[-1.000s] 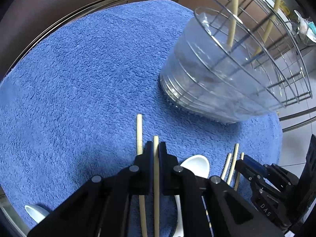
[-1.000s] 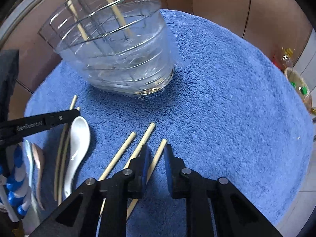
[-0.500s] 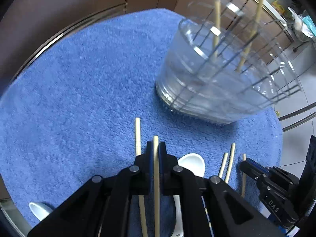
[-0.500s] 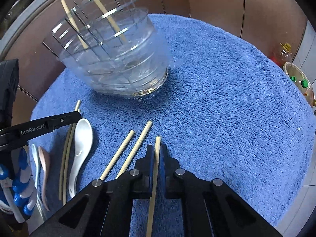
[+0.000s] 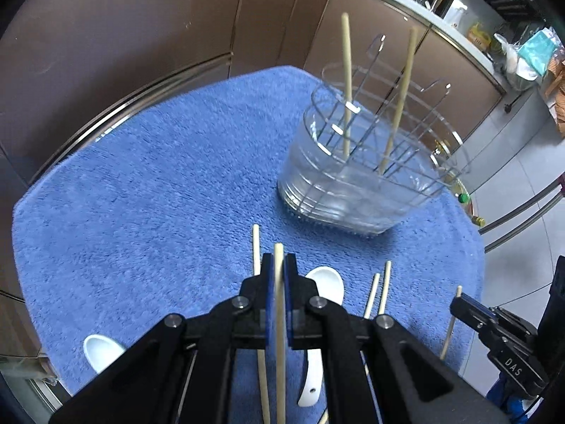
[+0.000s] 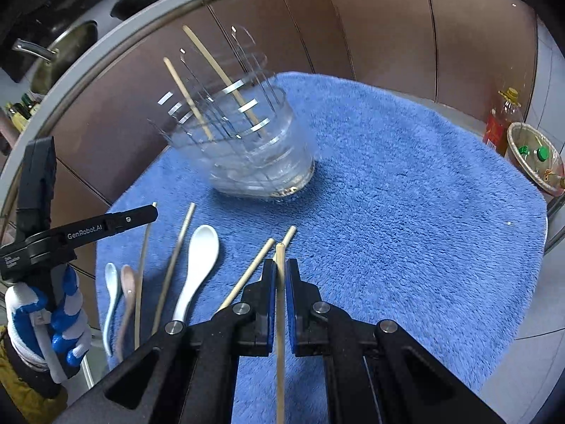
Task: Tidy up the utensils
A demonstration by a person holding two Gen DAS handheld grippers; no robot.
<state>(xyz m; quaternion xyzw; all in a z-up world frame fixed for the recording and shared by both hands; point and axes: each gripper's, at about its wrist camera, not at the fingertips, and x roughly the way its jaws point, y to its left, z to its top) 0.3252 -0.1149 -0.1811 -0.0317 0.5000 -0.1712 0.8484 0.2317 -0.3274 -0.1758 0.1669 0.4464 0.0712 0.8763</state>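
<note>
- The left gripper point(image 5: 279, 265) is clenched on a chopstick point(image 5: 279, 318); the stick's lower end runs out of frame between the arms.
- The right gripper point(image 6: 280, 270) grips another chopstick point(image 6: 280, 335), likewise cut off below.
- Ahead of both stands the clear holder point(image 5: 356, 183), blurred, with two upright chopsticks point(image 5: 346, 81) inside a wire rack.
- A white spoon point(image 5: 326, 282) lies just right of the left gripper, partly hidden by its arm.
- Loose chopsticks point(image 6: 247, 275) lie on the blue towel point(image 6: 388, 194) left of the right gripper.
</note>
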